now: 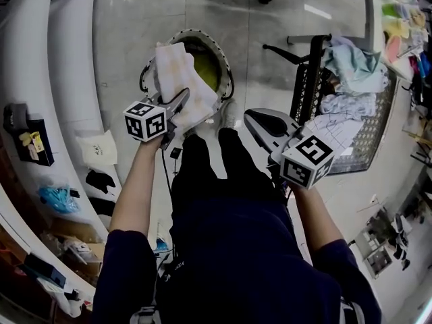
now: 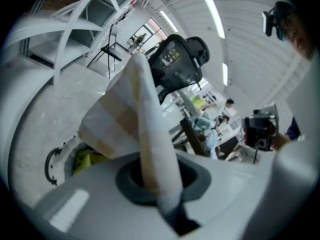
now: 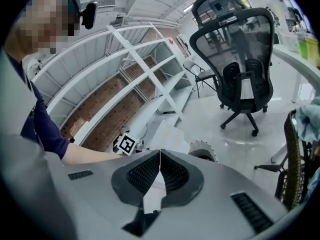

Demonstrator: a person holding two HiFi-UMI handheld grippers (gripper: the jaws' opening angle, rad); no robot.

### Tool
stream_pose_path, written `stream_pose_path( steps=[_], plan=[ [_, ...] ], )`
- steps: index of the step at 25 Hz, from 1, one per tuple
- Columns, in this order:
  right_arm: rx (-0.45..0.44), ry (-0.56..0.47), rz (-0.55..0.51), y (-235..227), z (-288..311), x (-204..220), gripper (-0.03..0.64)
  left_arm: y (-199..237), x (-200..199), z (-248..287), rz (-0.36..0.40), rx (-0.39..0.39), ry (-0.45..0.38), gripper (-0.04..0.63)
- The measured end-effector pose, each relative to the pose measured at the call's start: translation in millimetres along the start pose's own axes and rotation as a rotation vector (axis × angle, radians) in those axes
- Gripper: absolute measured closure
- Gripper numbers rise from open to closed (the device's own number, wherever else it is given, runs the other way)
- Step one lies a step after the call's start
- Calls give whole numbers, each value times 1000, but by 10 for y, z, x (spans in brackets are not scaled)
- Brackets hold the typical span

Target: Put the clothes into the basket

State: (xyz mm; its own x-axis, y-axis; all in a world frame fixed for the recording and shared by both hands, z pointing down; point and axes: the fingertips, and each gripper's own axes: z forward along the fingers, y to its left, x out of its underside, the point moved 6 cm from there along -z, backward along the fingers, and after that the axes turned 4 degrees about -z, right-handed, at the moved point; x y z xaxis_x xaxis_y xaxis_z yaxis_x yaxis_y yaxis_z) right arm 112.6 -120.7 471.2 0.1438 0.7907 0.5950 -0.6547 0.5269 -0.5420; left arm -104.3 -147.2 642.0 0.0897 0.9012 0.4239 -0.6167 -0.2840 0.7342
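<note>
1. While the left gripper [image 1: 177,106] has its fingers clamped shut on it, the one cream checked cloth [image 1: 181,79] hangs right over the round basket [image 1: 228,69] on the floor, going by the head view.
2. Count-wise that's one cloth in hand, two grippers and two containers. The right gripper [image 1: 260,123] has its fingers closed together with nothing between them.
3. Room to move: the cloth covers part of the basket's mouth, and only the far and right rim shows. There's bare floor [image 1: 135,32] around it, white shelving [image 1: 40,79] off to the left and a black wire crate [image 1: 378,127] well apart on the right.
4. Contents: the round basket has one yellow-green item [image 1: 208,78] inside. The wire crate holds a pile of at least three pieces, a light blue garment [image 1: 351,63] on top and two pale patterned ones [image 1: 347,105] under it.
</note>
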Motion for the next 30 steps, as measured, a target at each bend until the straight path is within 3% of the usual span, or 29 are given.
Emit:
stream_pose_path(
  steps=[12,22,23,25,26,28,30],
  plan=[
    [18,32,50,-188,-18,153,607,598,357,620,1,-77,224,565],
    [-1,70,84,-223,71,312,607,701,343,1000,-4,-71,268,565],
    [1,72,87,-241,70,313,607,713,354,1039,-23,-71,276,537],
    [2,75,93,-279,77,311,607,744,409,1133,-67,-76,317,316],
    [2,75,95,-294,85,307,607,765,446,1166,-76,-96,348,255],
    [-1,74,95,-301,108,297,607,808,516,1174,-65,-145,393,247],
    [-7,71,94,-287,124,287,607,806,528,1129,-55,-156,379,249]
  ],
)
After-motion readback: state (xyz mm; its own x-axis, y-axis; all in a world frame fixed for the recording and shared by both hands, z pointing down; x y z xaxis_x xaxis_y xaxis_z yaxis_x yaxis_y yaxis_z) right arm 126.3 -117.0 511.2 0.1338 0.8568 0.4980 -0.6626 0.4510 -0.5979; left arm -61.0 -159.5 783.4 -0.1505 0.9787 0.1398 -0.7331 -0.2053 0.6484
